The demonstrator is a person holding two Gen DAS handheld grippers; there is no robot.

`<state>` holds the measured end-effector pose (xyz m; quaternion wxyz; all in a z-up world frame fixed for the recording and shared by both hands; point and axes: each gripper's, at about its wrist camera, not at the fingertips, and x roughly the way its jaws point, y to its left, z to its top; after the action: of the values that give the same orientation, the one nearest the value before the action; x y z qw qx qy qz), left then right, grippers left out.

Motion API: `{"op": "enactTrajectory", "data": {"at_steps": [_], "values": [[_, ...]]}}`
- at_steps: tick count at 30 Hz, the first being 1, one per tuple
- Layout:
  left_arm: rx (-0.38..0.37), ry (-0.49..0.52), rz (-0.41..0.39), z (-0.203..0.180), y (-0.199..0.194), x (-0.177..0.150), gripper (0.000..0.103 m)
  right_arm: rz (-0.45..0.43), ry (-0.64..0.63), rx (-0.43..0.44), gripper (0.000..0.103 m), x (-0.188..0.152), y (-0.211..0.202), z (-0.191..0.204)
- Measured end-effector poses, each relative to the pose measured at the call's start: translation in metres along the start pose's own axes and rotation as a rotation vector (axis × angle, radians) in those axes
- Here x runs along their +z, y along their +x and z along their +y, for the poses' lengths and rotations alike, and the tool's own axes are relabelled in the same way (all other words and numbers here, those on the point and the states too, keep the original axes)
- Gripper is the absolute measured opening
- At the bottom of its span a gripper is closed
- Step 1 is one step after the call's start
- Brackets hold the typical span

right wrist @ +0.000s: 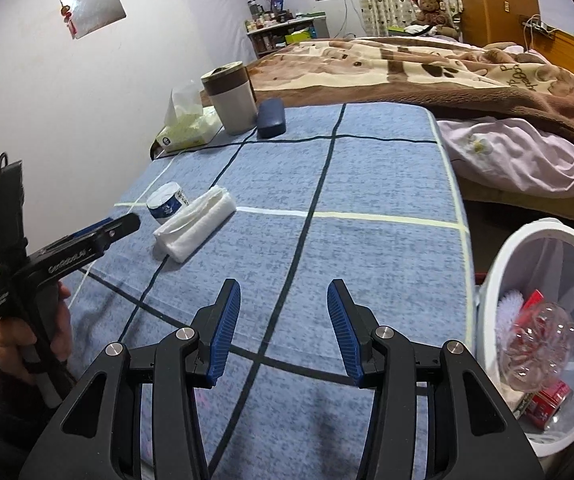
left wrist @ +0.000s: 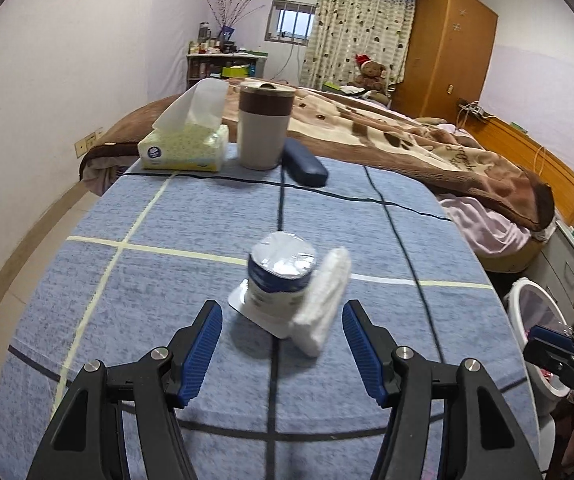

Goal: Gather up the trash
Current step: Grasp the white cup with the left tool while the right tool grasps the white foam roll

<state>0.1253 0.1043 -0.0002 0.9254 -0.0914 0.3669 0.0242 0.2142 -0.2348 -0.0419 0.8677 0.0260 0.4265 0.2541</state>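
The table (right wrist: pixel 387 168), under a blue checked cloth, ends at a right-hand edge just beside the white bin (right wrist: pixel 499 280), which stands on the floor below that edge. The far edge runs close along the bed (left wrist: pixel 427 140). The middle and near part of the cloth lie bare, giving open room around both tools.

Two pieces of trash lie on the cloth, touching each other: one small yogurt cup (left wrist: pixel 281 276) with its foil lid peeled back, and one folded white tissue wad (left wrist: pixel 325 300) leaning on its right side. At the far edge stand three things in a row: one tissue box (left wrist: pixel 185 146), one tumbler (left wrist: pixel 263 126) and one dark glasses case (left wrist: pixel 305 162).

The left gripper (left wrist: pixel 283 354) is spread, nothing between its blue pads, with the cup and wad just ahead of it. The right gripper (right wrist: pixel 283 330) is also spread and empty, over bare cloth. The bin holds one clear plastic bottle (right wrist: pixel 539 344), red packaging and something white.
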Motion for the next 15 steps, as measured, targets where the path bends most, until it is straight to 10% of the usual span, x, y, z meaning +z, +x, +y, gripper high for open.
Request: {"op": "enactTrajectory", "data": {"at_steps": [15], "values": [[-0.064, -0.028, 0.077, 0.011, 0.063, 0.015, 0.05, 0.034, 0.03, -0.015, 0.047, 0.001, 0.018, -0.006]]}}
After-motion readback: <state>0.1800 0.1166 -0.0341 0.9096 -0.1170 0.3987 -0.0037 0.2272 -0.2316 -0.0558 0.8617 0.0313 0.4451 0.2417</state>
